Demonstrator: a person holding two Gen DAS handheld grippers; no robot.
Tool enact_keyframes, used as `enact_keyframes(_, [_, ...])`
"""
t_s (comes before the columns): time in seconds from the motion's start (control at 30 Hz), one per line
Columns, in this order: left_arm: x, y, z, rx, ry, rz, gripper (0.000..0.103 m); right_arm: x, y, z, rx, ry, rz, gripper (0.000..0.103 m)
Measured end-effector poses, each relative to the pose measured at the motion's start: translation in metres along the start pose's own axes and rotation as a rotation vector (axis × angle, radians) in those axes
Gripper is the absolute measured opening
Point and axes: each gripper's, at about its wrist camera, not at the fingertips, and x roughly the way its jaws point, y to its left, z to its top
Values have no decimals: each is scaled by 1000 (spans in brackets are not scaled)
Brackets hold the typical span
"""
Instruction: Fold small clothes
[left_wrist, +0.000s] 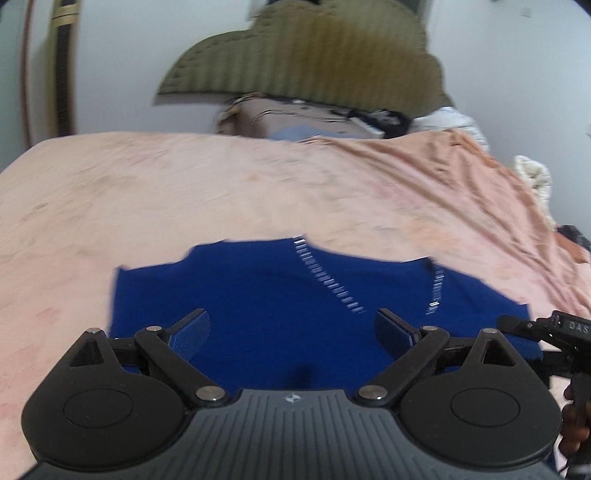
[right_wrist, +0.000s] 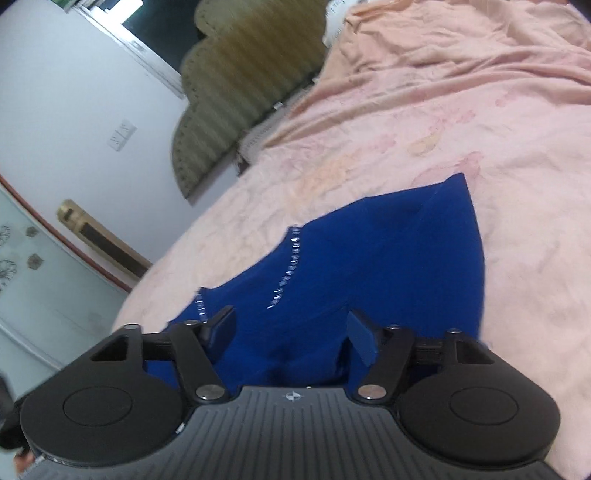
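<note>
- Both grippers hover over the blue garment (left_wrist: 258, 295) on the pink bedsheet (left_wrist: 184, 184).
- Left gripper (left_wrist: 291, 326): jaws wide apart, empty.
- Right gripper (right_wrist: 291, 328): jaws apart, nothing clamped.

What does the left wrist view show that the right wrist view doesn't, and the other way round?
Only the left wrist view shows the right gripper from outside, at its right edge, and a brown box below the headboard. Only the right wrist view shows a wall switch and a gold vent. Both show the blue garment with its silver trim lying on the pink bedsheet, the olive headboard, and open jaws hovering over the garment.
</note>
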Motion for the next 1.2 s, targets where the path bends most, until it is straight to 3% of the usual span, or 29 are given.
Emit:
enact_keyframes(0.17, [1,20,-3,-25,24,35,97,31,7,-4,-97,69,-45,36])
enact_keyframes(0.27, [-1,25,-5,-22,17,61,97,28,7,-5,-133,57,-79,6])
enact_keyframes(0.33, [-1,28,-6,-28,15,70,97,21,3,0,-137,9,-107,7])
enact_keyframes(0.4, [1,30,-6,-40,26,73,97,15,0,4,-148,-24,-141,21])
enact_keyframes(0.43, [2,31,-7,-51,33,72,97,17,-3,6,-133,-7,-143,29])
enact_keyframes(0.6, [6,32,-9,-67,45,77,97,31,-6,0,-136,94,-32,30])
enact_keyframes(0.67, [6,32,-9,-63,43,89,97,35,2,-2,-184,103,-34,26])
enact_keyframes(0.7, [5,32,-8,-63,36,99,97,36,5,-2,-210,96,-56,7])
enact_keyframes(0.73, [4,32,-8,-64,25,110,97,35,7,-1,-227,78,-89,5])
enact_keyframes(1.0, [2,36,0,-78,-6,146,97,-9,12,18,-273,-137,-200,4])
enact_keyframes(1.2, [16,31,-4,-32,13,176,97,-11,-7,31,-247,-155,-300,4])
